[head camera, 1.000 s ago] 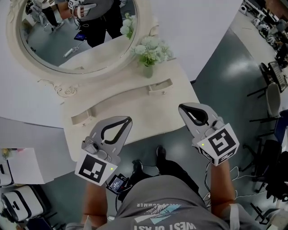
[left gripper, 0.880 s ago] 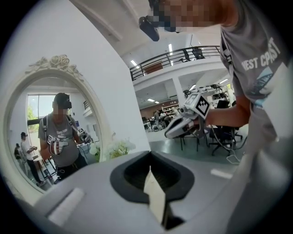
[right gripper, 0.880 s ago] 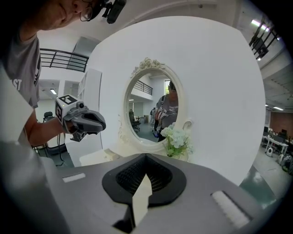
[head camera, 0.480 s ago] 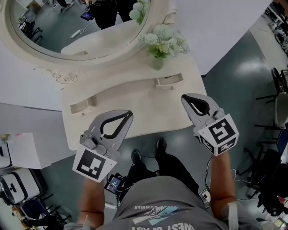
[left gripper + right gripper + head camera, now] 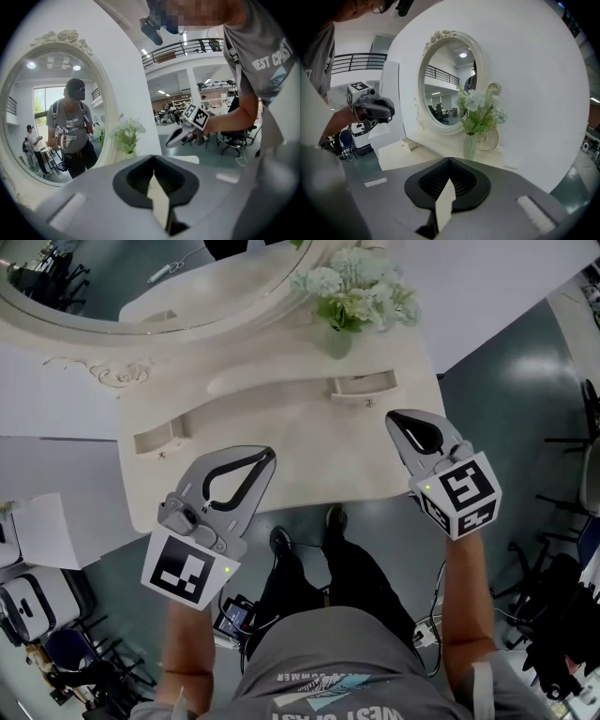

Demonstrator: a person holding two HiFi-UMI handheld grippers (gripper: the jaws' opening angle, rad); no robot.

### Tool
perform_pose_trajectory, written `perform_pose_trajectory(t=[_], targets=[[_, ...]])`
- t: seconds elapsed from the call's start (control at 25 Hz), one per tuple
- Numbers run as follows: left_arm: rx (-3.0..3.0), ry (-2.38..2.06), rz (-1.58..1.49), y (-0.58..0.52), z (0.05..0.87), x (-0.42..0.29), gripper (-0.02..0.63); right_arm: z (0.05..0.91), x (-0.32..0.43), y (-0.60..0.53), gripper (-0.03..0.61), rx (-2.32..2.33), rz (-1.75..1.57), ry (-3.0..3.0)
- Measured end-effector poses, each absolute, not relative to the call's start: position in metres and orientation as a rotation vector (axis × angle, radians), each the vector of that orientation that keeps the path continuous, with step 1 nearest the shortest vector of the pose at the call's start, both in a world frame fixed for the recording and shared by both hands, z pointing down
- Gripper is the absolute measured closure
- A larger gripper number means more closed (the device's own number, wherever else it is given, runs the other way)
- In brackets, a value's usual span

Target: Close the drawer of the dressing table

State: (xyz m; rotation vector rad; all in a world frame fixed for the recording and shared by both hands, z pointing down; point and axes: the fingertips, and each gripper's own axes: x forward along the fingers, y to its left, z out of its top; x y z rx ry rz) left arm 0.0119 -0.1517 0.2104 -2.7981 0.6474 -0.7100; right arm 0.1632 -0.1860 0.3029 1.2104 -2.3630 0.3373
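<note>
The cream dressing table [image 5: 281, 442] with its oval mirror [image 5: 141, 296] stands in front of me in the head view. My left gripper [image 5: 268, 457] hangs shut and empty over the table's front left edge. The right gripper [image 5: 392, 418] is shut and empty above the front right corner. In the left gripper view my left gripper [image 5: 152, 159] points at the mirror, with the right gripper [image 5: 180, 136] to its right. In the right gripper view my right gripper [image 5: 449, 161] faces the tabletop [image 5: 436, 145]. From above, the tabletop hides the table's front, so no drawer front shows.
A vase of pale flowers [image 5: 342, 296] stands at the back of the table by the mirror. Two small raised boxes [image 5: 159, 439] [image 5: 361, 385] sit on the tabletop. My feet [image 5: 281, 542] are on the grey floor below the front edge. White carts [image 5: 33, 615] stand at the left.
Both grippers have sunk towards the table's front edge, still shut. The head view has shifted, so the table and vase sit lower in frame and less mirror shows.
</note>
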Motion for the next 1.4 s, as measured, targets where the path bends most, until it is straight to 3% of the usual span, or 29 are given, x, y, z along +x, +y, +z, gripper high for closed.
perform_pose_trajectory(t=[1.0, 1.4], targets=[[-2.887, 0.730, -0.836, -0.194, 0.307, 0.007, 0.612, 0.458, 0.178, -0.233, 0.574, 1.131, 0.420, -2.203], [-2.900, 0.807, -0.891, -0.203, 0.332, -0.011, 0.612, 0.503, 0.178, -0.239, 0.476, 1.141, 0.437, -2.119]])
